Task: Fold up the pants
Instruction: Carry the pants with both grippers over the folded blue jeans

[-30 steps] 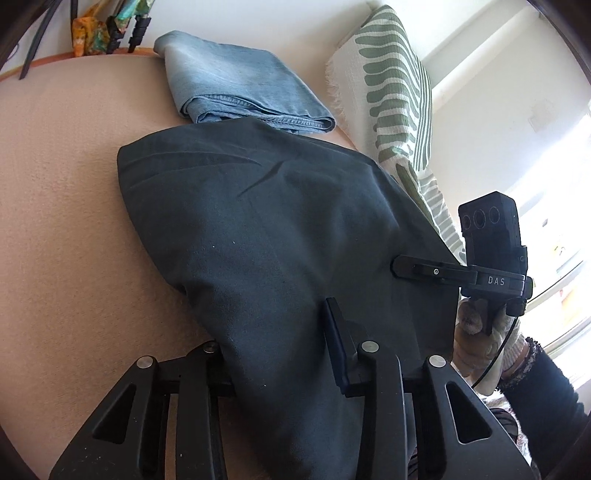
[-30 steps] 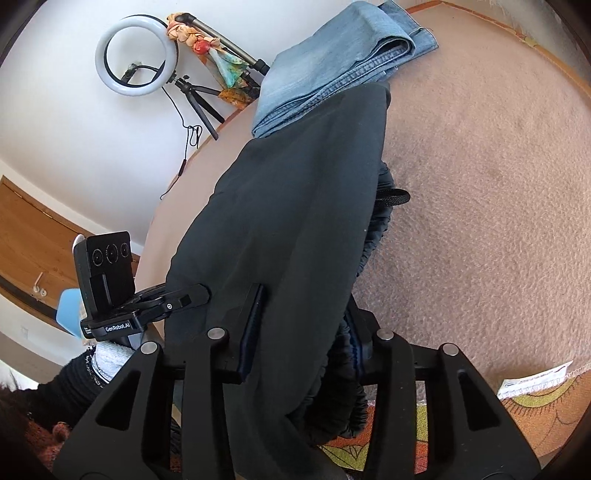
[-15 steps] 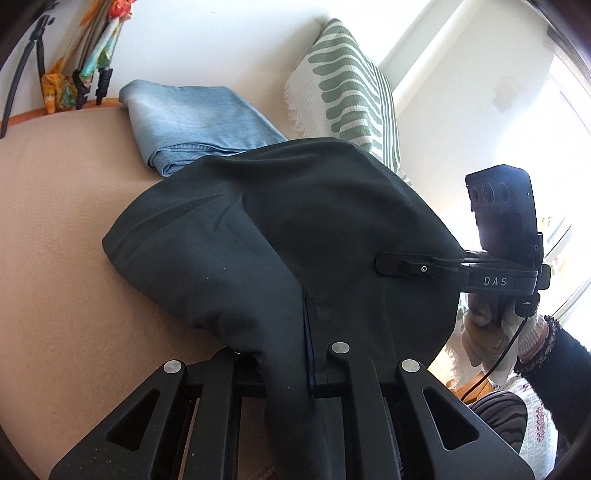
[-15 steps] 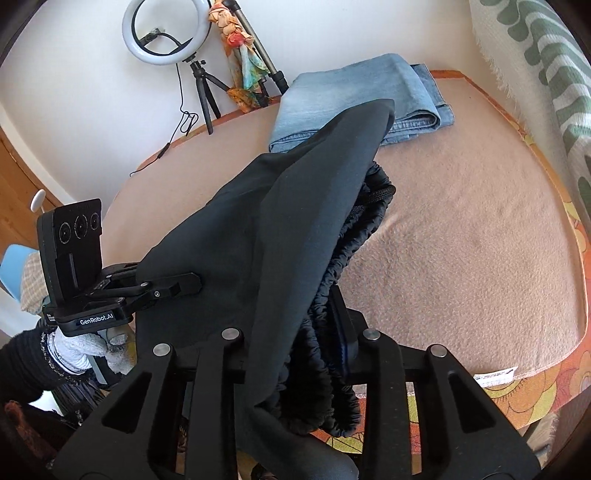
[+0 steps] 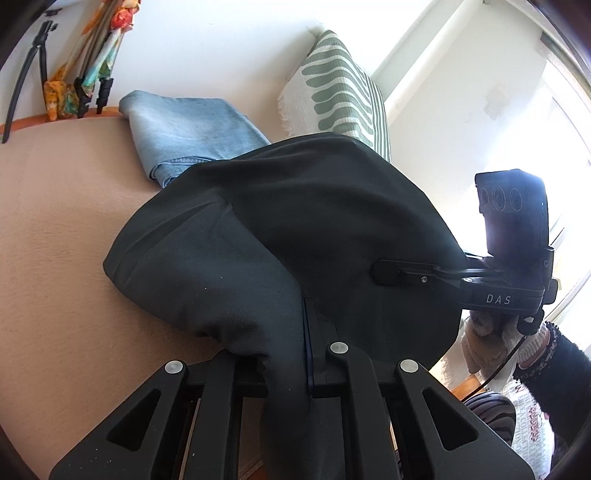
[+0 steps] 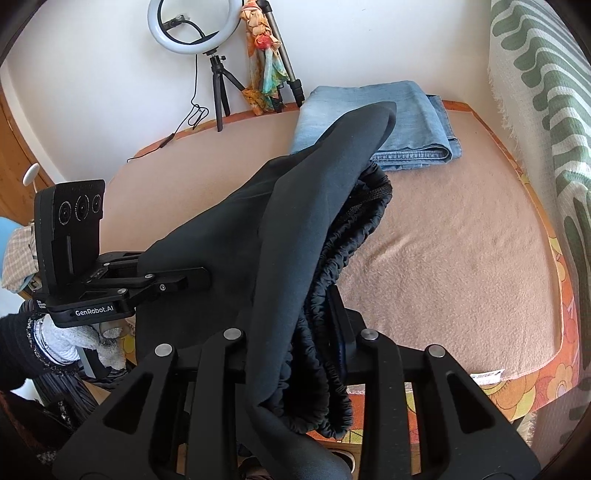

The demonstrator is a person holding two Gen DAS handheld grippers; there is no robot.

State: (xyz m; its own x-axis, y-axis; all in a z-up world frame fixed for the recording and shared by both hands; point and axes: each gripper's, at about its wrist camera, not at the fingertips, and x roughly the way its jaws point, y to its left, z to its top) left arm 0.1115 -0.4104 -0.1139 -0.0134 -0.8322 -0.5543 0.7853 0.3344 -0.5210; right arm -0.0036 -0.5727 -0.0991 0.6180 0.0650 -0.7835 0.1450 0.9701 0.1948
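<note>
Both tongs clamped shut on black pants [image 5: 314, 229], near edge lifted.

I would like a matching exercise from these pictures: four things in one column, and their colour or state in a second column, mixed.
Things:
1. black pants
2. jeans
3. ring light
4. cushion

Descriptions:
A. white with green stripes
B. folded on the bed, blue
C. stands on a tripod by the wall
D. gripped by both grippers, lifted at the near end

Pairs: 1-D, 2-B, 3-C, 4-A
</note>
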